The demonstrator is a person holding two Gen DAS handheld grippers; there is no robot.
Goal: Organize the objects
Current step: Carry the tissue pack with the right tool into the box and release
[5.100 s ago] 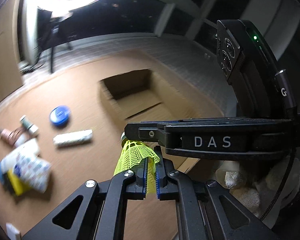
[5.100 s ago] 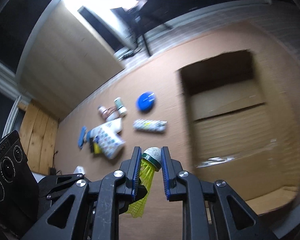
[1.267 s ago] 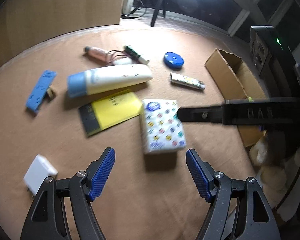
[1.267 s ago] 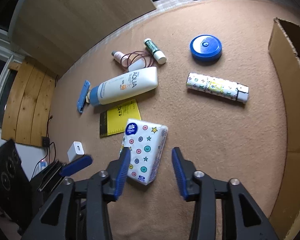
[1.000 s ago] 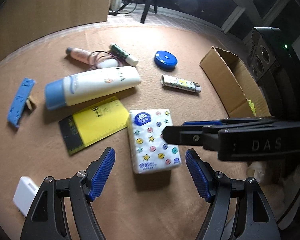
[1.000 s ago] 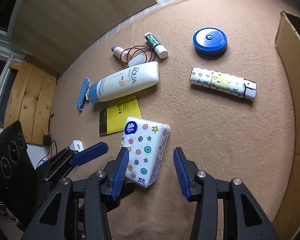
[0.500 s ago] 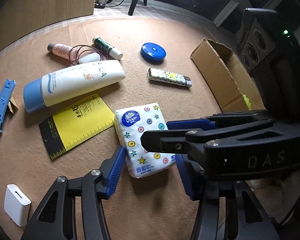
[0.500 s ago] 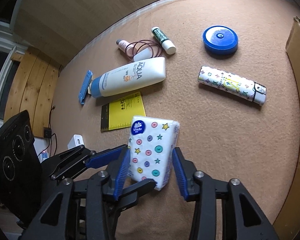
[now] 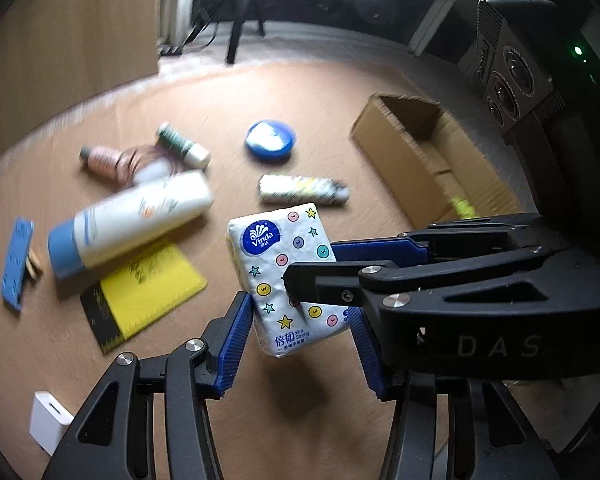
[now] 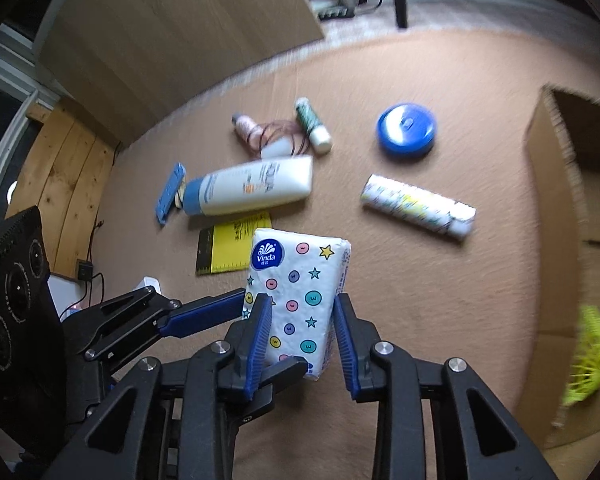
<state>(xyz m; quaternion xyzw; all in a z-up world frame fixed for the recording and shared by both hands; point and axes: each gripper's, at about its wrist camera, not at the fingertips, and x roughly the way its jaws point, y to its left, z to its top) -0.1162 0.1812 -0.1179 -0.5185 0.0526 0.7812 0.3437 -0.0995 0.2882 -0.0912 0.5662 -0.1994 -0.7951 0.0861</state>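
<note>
A white tissue pack (image 9: pixel 280 248) with coloured dots and stars hangs tilted above the tan carpet, its shadow below it. My left gripper (image 9: pixel 298 312) is shut on its lower part, blue pads on both sides. The right gripper (image 10: pixel 302 304) clamps the same pack (image 10: pixel 296 264) crosswise; its jaws are still closing on it. In the left wrist view the right gripper's fingers (image 9: pixel 340 272) cross over the pack's right side. An open cardboard box (image 9: pixel 416 156) lies to the right with a yellow shuttlecock (image 10: pixel 588 360) inside.
On the carpet lie a white sunscreen tube (image 9: pixel 132 216), a yellow notepad (image 9: pixel 148 292), a blue round tin (image 9: pixel 270 140), a patterned tube (image 9: pixel 300 190), a blue clip (image 9: pixel 18 256), small bottles (image 9: pixel 100 158) and a white charger (image 9: pixel 50 420). A wooden panel stands behind.
Both grippers closed on the tissue pack from two sides and lifted it off the carpet; it now tilts upward. Five seconds ago they held the shuttlecock near the box.
</note>
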